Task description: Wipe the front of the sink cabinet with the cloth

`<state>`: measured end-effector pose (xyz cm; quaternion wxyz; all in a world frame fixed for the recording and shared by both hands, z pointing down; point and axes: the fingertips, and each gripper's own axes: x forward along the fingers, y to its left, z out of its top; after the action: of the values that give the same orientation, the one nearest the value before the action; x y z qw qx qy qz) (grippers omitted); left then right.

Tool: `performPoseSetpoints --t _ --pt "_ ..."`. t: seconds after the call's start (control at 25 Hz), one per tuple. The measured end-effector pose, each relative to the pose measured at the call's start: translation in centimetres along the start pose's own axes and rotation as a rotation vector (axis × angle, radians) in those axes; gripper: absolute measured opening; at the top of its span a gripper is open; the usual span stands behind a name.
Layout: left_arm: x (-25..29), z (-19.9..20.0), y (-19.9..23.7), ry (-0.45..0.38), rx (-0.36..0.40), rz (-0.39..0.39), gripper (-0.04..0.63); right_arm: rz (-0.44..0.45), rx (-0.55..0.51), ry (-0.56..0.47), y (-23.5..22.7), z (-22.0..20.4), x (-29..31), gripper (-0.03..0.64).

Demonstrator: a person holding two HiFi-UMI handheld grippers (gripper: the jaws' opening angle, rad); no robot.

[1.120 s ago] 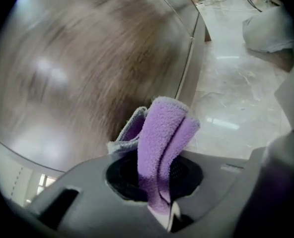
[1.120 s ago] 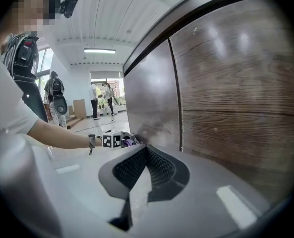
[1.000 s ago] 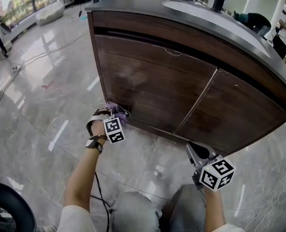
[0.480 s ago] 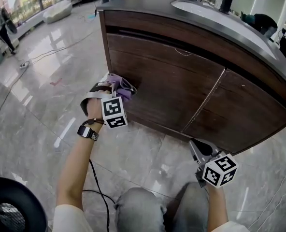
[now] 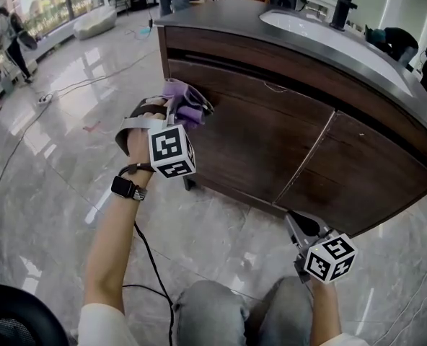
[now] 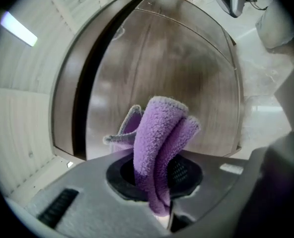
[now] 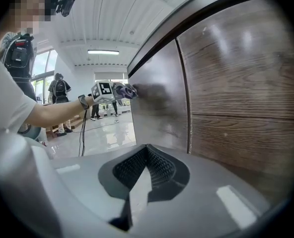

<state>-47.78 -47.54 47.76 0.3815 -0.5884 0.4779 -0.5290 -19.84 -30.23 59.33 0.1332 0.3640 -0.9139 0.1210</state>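
The dark wood sink cabinet [image 5: 271, 143] has two doors under a grey counter with a sink [image 5: 322, 31]. My left gripper [image 5: 188, 107] is shut on a purple cloth [image 5: 181, 96] [image 6: 162, 143] and holds it against the upper left of the left door [image 6: 177, 73]. In the right gripper view the cloth [image 7: 124, 90] shows touching the door near its left edge. My right gripper [image 5: 300, 225] [image 7: 144, 170] hangs low in front of the right door [image 7: 246, 98], jaws closed together with nothing between them.
Glossy grey floor tiles [image 5: 47, 157] spread to the left. A black cable [image 5: 152, 265] trails from my left arm. People [image 5: 8, 31] stand far off at the left. A black round object [image 5: 19, 323] sits at the lower left corner.
My left gripper has risen with the cloth from the bottom left corner of the left door to its upper part. The right gripper has stayed in place.
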Motion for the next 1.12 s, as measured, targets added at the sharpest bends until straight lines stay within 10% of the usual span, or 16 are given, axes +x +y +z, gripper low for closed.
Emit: performPoseSetpoints --t 0.32,1.12 --pt "-3.5 1.9 5.1 -0.05 -0.106 0.096 0.048 0.006 -0.007 -0.036 -0.1 1.1 -0.9 0.006" --pt "-13.0 10.1 -5.3 -0.144 -0.601 -0.091 0.049 0.015 -0.112 -0.153 0.9 8.7 -6.9 0.006"
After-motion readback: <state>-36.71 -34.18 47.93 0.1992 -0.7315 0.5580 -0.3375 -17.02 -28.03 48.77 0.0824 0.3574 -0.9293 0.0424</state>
